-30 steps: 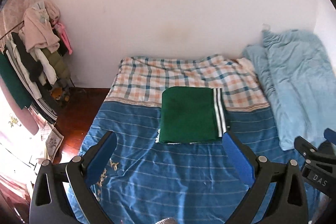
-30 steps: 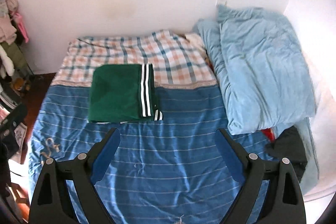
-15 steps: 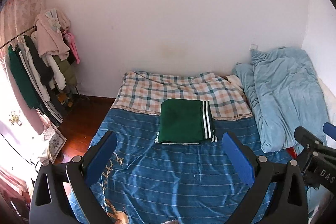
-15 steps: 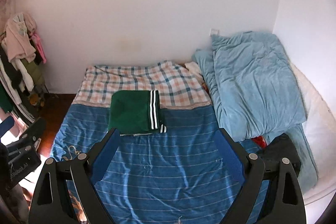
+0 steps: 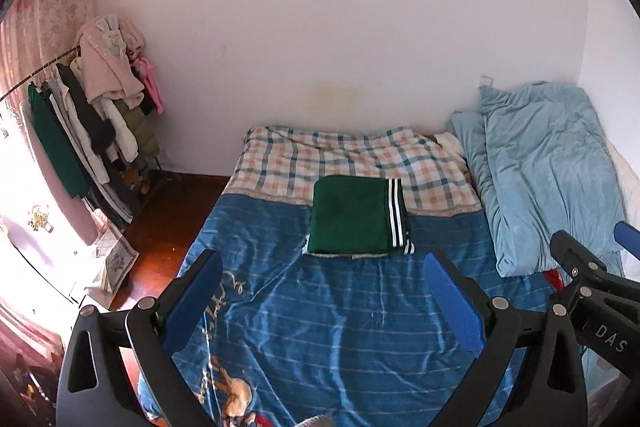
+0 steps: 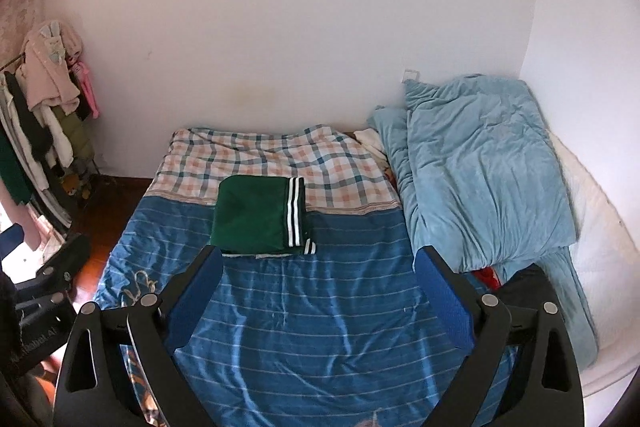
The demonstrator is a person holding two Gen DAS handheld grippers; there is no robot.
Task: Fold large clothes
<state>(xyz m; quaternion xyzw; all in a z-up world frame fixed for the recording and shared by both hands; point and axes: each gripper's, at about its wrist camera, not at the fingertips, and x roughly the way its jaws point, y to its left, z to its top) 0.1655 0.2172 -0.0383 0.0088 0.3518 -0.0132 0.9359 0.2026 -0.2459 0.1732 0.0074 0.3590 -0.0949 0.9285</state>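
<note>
A green garment (image 5: 352, 215) lies folded in a neat rectangle mid-bed (image 5: 360, 327), the folding apparently complete; left gripper (image 5: 324, 299) and right gripper (image 6: 320, 291) hover spread and empty.

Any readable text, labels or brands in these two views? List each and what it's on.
"DAS": white letters on the black body of the right gripper, seen at the right edge of the left wrist view.
White print on the left gripper body, in the right wrist view: too blurred to read.
Yellow script on the blue bedspread: not legible.
</note>
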